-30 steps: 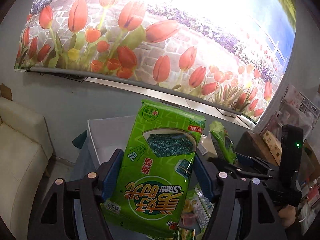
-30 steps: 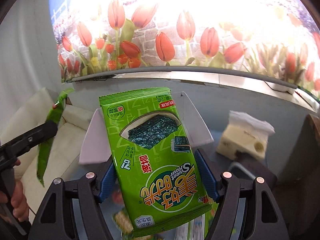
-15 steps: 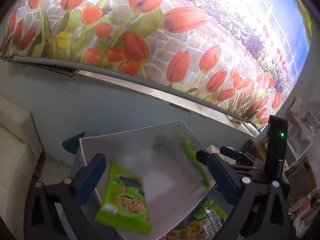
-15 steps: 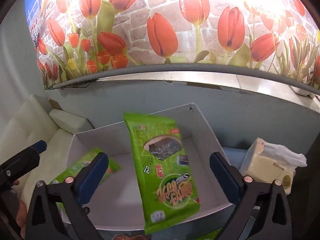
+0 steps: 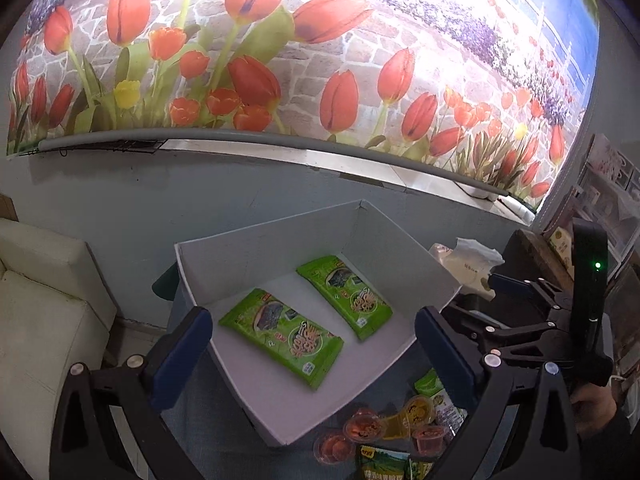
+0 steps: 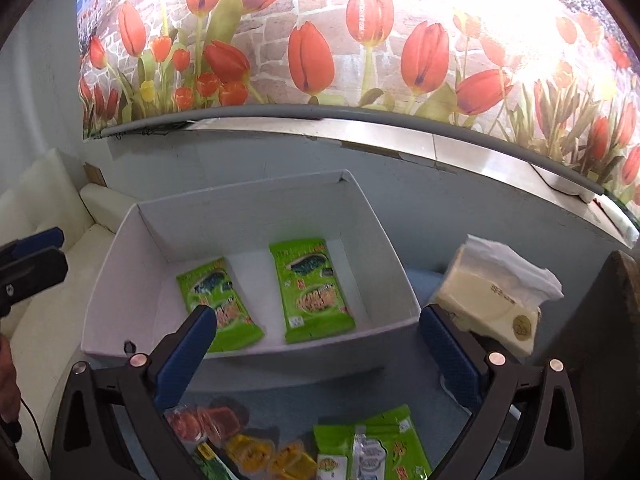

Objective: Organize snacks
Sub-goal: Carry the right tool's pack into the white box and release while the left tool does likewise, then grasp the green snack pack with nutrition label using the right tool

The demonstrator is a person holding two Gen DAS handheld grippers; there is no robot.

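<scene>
Two green seaweed snack packets lie flat side by side in a white cardboard box (image 5: 384,240) (image 6: 120,280): a left packet (image 5: 282,336) (image 6: 218,306) and a right packet (image 5: 346,296) (image 6: 310,290). My left gripper (image 5: 310,354) hangs open above the box's near side, nothing between its blue pads. My right gripper (image 6: 318,354) is open too, over the box's front wall, and empty. The right gripper's body (image 5: 560,320) shows at the right of the left wrist view; a left gripper finger (image 6: 28,264) shows at the left edge of the right wrist view.
On the blue table in front of the box lie jelly cups (image 5: 372,428) (image 6: 224,420), yellow jelly cups (image 6: 256,452) and another green packet (image 6: 372,448). A tissue pack (image 6: 496,300) stands right of the box. A cream sofa (image 5: 40,312) is at left; a tulip mural wall behind.
Both grippers opened and let go of their green packets, which fell and now lie flat in the white box. Both views tilted lower toward the box.
</scene>
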